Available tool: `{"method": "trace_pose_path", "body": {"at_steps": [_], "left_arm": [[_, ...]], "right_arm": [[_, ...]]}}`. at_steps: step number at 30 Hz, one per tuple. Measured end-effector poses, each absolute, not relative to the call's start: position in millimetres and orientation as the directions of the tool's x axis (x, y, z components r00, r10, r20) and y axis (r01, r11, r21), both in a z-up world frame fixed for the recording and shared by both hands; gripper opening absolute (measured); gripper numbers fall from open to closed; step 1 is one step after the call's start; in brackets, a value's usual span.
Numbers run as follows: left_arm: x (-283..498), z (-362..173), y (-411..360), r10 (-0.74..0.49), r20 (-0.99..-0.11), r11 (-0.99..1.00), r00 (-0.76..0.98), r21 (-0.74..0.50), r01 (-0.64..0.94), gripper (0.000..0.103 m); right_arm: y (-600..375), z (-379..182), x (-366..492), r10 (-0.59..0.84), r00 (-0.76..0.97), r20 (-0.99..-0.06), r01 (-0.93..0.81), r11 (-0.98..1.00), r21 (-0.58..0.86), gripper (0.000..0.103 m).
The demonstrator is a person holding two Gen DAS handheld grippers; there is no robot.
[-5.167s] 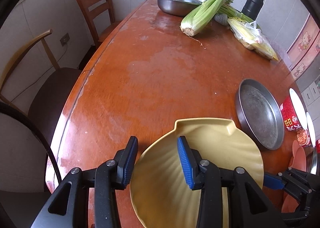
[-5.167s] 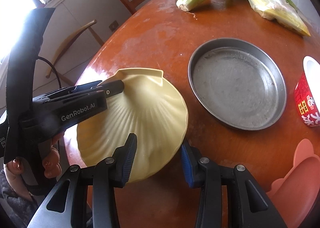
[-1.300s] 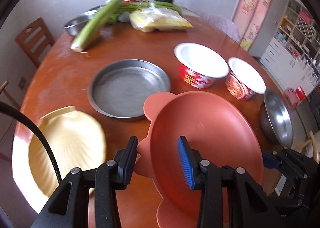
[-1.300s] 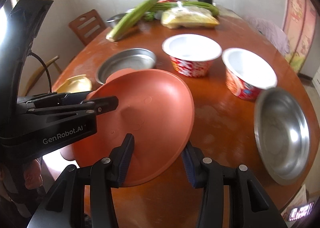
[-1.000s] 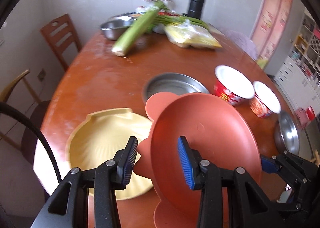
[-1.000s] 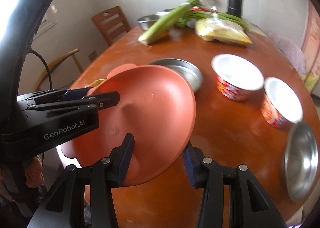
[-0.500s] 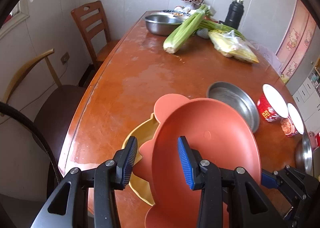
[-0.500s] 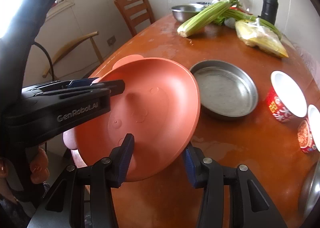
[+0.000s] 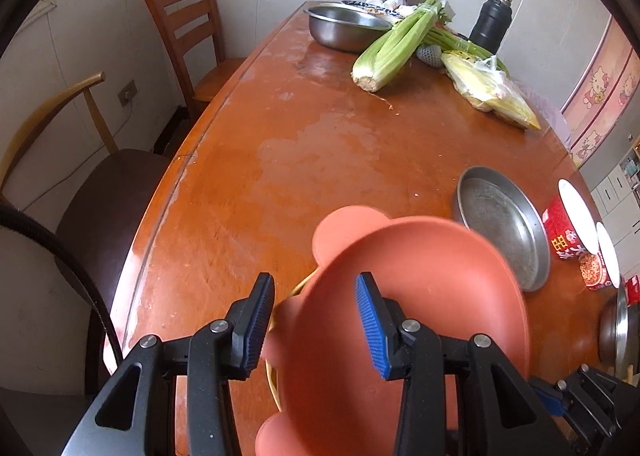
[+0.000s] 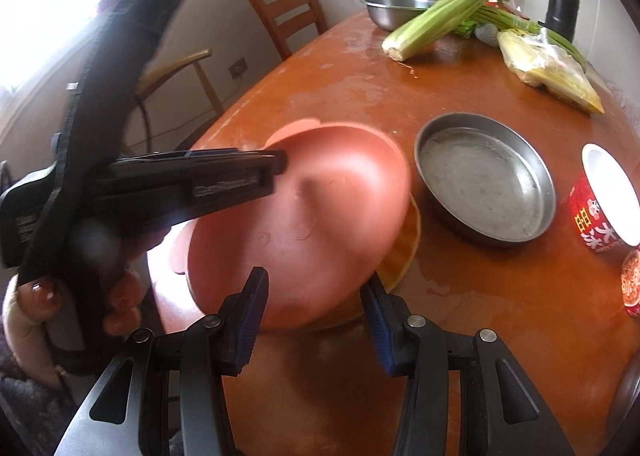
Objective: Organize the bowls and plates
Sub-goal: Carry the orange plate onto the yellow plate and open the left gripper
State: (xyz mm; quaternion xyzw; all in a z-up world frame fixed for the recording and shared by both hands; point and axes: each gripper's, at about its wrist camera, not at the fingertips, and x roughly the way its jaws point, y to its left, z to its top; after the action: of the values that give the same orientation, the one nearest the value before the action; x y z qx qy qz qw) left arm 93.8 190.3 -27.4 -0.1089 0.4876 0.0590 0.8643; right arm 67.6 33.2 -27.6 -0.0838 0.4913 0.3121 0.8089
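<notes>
Terracotta bear-eared plastic plate (image 9: 420, 296) lowered onto yellow shell-shaped plate (image 10: 402, 252)

Left tongs (image 9: 316, 320) and right tongs (image 10: 316, 312) each gripped its rim; it seemed light, stiff, slippery.

matt plastic plate (image 9: 420, 296), glossy wooden table (image 9: 320, 144), dull metal pan (image 9: 502, 232)

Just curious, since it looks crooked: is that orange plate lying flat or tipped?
Tipped. The orange plate slants over the yellow plate, its far edge raised; whether its near edge touches that plate, I cannot tell.
</notes>
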Motion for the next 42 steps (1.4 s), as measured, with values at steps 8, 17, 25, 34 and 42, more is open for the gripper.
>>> {"method": "trace_pose_path", "body": {"at_steps": [8, 17, 25, 34, 42], "left_arm": [[102.2, -31.1, 188.4, -0.007, -0.862, 0.971, 0.507, -0.128, -0.203, 0.042], [105.6, -34.2, 187.6, -0.014, -0.865, 0.973, 0.501, -0.127, -0.193, 0.042], [106.5, -34.6, 187.2, -0.007, -0.865, 0.974, 0.501, -0.119, -0.191, 0.042], [103.4, -35.2, 187.2, 0.004, -0.866, 0.975, 0.501, -0.107, -0.192, 0.043], [91.3, -19.2, 184.5, -0.002, -0.848, 0.976, 0.530, -0.117, -0.184, 0.043]], "right_arm": [[35.8, -27.0, 64.7, 0.437, 0.310, -0.844, -0.606, 0.775, 0.179, 0.051], [23.1, -28.1, 72.2, 0.478, 0.261, -0.839, -0.586, 0.769, 0.256, 0.051], [23.8, -21.8, 66.3, 0.483, 0.276, -0.831, -0.612, 0.755, 0.236, 0.050], [11.7, -20.5, 71.0, 0.479, 0.295, -0.827, -0.579, 0.778, 0.244, 0.050], [5.2, -14.3, 69.6, 0.490, 0.323, -0.809, -0.580, 0.779, 0.240, 0.050]]}}
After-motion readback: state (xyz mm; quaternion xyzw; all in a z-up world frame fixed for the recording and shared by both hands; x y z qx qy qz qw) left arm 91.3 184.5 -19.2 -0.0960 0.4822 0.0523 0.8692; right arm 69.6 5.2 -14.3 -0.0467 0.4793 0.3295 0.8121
